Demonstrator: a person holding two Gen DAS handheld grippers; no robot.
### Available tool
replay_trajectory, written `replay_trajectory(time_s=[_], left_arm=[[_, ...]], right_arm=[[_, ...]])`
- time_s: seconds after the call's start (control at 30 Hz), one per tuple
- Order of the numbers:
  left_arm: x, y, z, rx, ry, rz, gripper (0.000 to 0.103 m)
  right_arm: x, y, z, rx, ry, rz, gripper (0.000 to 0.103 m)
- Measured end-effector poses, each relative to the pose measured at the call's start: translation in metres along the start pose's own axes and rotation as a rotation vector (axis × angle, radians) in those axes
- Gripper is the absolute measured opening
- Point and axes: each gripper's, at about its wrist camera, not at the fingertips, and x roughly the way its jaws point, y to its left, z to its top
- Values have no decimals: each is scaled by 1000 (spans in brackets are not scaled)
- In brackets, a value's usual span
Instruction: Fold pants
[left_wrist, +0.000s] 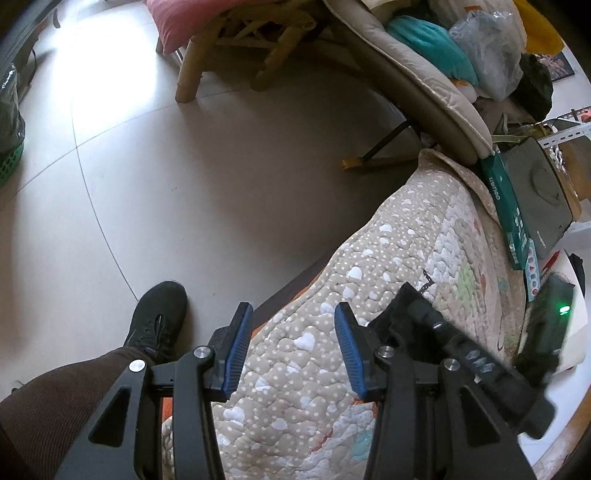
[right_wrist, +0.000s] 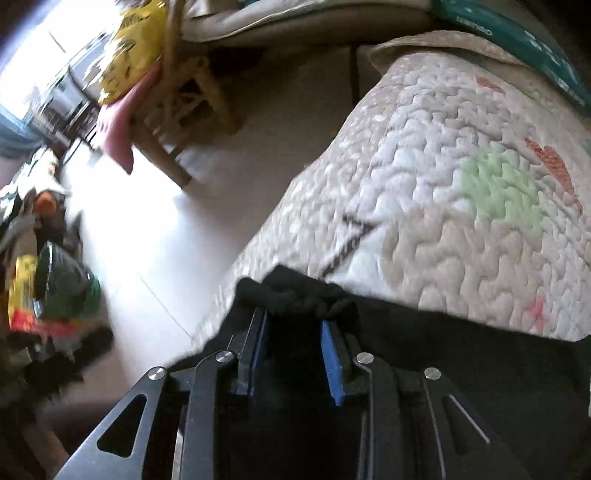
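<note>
Black fabric pants (right_wrist: 461, 369) bunch between the right gripper (right_wrist: 295, 325) pads, probably pinched; left gripper (left_wrist: 293, 325) hangs released over the beige heart-print quilt (left_wrist: 406, 236).

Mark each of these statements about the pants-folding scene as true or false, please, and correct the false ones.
1. The left gripper holds black fabric. False: nothing is between its jaws; only the quilted cover lies below.
2. Black pants lie on the quilted cover. True.
3. The right gripper has bunched black fabric at its jaws. True.
4. The person's shoe is white. False: it is black.
5. The floor is carpeted. False: it is pale tile.
</note>
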Motion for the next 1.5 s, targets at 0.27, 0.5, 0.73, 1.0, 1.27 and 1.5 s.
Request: replay_trajectory(time_s=[0.27, 0.5, 0.73, 1.0, 1.27, 1.5], left_arm=[[11, -8, -6, 32, 42, -5, 44], [17, -19, -15, 95, 62, 0, 44], [24, -22, -17, 108, 74, 21, 44], [27, -52, -30, 259, 63, -27, 45], [39, -87, -41, 366, 20, -28, 53], [19, -50, -19, 185, -15, -204, 53]], right_arm=[[-39, -2, 17, -50, -95, 9, 62], [-4, 26, 25, -239, 34, -30, 69], [26, 45, 21, -387, 97, -111, 40], [7, 24, 29, -320, 76, -27, 17], [-8, 12, 26, -294, 46, 22, 17], [-8, 0, 32, -238, 56, 49, 46]])
